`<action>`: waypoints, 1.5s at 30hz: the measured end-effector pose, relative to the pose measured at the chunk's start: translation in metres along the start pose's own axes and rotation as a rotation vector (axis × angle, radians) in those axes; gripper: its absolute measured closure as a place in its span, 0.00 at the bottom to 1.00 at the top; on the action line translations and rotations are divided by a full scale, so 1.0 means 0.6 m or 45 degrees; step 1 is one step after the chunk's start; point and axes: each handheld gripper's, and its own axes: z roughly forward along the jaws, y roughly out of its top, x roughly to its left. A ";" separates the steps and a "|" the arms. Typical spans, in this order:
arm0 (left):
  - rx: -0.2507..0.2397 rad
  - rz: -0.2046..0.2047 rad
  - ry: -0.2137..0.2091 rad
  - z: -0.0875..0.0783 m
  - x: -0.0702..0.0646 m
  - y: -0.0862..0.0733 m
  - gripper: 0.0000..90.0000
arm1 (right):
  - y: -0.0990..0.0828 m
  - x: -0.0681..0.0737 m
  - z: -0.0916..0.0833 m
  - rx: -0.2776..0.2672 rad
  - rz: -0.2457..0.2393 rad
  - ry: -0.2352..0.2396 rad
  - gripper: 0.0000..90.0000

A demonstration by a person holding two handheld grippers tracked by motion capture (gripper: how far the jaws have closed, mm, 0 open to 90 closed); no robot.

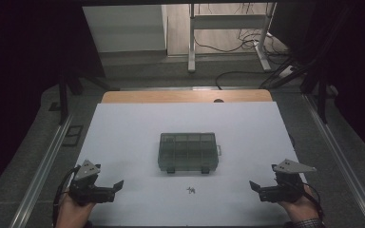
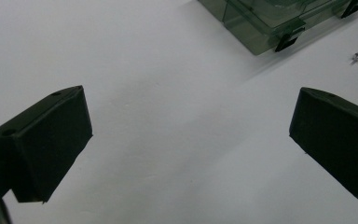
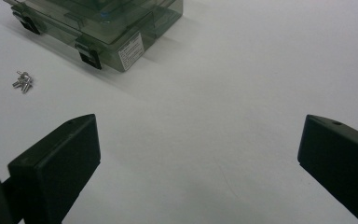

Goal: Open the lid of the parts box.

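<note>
left gripper (image 1: 115, 188) and right gripper (image 1: 256, 189) sit at the near edge of the white sheet (image 1: 123, 128), one at each corner, pointing inward. both have jaws spread wide with nothing between them; the gripper views show bare sheet between the black pads.

a little farther in, about midway between the grippers, lies a small heap of screws (image 1: 191, 190), just in front of the box (image 1: 188, 151). the box is smoky clear plastic with compartments, lid down, two dark latches on its near side.

this looks like the start: nothing touched yet. likely next is freeing the latches or picking up the screws, which calls for a low, narrow pinch on tiny parts, with the other gripper steadying the box.
</note>
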 end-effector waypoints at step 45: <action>-0.065 0.065 -0.097 0.026 -0.017 0.025 0.00 | 0.039 0.028 0.034 -0.047 -0.081 0.049 0.00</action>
